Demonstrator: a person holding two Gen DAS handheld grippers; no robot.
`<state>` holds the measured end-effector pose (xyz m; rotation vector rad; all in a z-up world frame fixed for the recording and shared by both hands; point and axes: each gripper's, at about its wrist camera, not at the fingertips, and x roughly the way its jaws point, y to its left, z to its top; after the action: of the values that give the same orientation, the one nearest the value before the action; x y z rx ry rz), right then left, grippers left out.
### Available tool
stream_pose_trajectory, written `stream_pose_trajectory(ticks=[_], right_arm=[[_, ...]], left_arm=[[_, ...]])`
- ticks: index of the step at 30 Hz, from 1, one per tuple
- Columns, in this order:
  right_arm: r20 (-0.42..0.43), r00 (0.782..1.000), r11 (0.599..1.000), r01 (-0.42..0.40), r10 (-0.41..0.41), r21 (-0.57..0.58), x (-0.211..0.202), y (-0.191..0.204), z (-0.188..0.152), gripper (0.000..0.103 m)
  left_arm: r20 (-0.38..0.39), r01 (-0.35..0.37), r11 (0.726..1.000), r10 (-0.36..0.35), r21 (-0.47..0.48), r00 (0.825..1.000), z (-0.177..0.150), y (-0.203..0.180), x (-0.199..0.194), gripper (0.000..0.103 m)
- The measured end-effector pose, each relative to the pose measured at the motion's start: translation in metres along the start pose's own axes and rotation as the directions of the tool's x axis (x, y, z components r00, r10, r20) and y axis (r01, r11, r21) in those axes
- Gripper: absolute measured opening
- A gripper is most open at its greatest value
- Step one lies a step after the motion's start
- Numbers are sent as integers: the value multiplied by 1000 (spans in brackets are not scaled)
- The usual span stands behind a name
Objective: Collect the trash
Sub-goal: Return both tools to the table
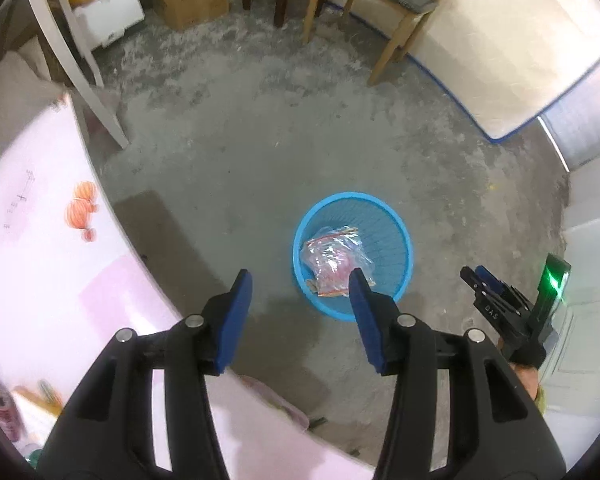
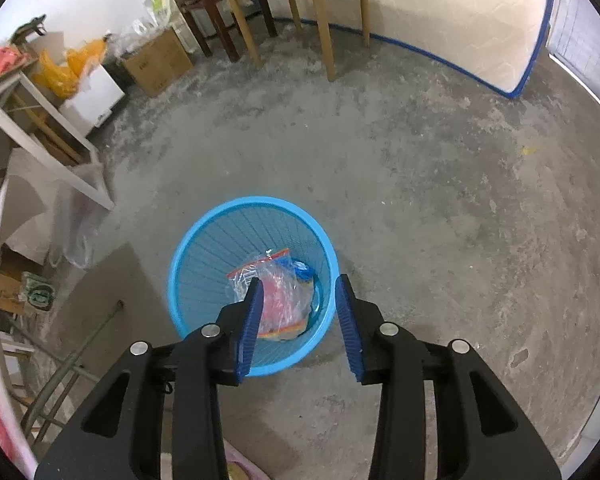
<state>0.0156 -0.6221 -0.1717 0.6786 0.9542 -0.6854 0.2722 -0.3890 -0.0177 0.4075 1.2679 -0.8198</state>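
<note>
A round blue waste basket (image 1: 400, 252) (image 2: 196, 248) stands on the concrete floor. Inside it lies a crumpled clear plastic bag (image 1: 332, 260) (image 2: 284, 296) with red and pink contents, beside other scraps. My left gripper (image 1: 300, 276) hangs open above the floor at the basket's left rim, nothing between its blue pads. My right gripper (image 2: 298, 284) is open right over the basket, the bag showing far below between its fingers, untouched. In the left wrist view the right gripper (image 1: 476, 276) appears at the right edge, held by a gloved hand.
A pink tablecloth with orange prints (image 1: 60, 240) covers a table at the left. Wooden chairs (image 2: 300, 8), a cardboard box (image 2: 156, 60), a white box with orange bags (image 2: 88, 88) and a white mattress with blue trim (image 1: 500, 40) line the far side.
</note>
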Motion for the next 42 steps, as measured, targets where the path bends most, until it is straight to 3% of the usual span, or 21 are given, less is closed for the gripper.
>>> stream_pose_trajectory(ticks=[5,9,14,20,24,27,28,32,37,42], right_arm=[[54,994,995,-89,91,-41,-58,12,-14,55],[68,978,976,-188,196,-109,-106,39,-26,61],[31,945,924,-311,325,-224,-145,97,-42,65],[-111,873,793,-480,475,-375,-168,206,-67,70],[-247,826,712,-563,507,-420,-154,283,-91,70],[-338,807,698,-589,484,-408,-129,335,-102,70],[-352,806,697,-590,476,-407,-123,346,-104,69],[-359,847,722,-526,392,-450,-93,390,-111,61],[-361,879,729,-465,313,-502,-61,419,-119,48],[-388,871,740,-471,302,-481,-44,420,-120,26]], left_arm=[[110,-2,997,-6,72,994,-39,10,-88,63],[218,-34,996,15,83,976,-90,35,-160,71],[352,-49,998,61,-43,934,-173,91,-228,75],[486,-46,964,173,-263,857,-274,148,-270,76],[518,-54,929,252,-367,818,-331,170,-272,76],[520,-64,900,306,-431,798,-368,182,-270,76],[516,-63,892,315,-448,796,-378,185,-267,76],[526,-49,870,340,-491,779,-413,191,-257,76],[549,-15,852,351,-524,759,-443,203,-252,76],[559,2,844,353,-536,750,-447,216,-251,76]])
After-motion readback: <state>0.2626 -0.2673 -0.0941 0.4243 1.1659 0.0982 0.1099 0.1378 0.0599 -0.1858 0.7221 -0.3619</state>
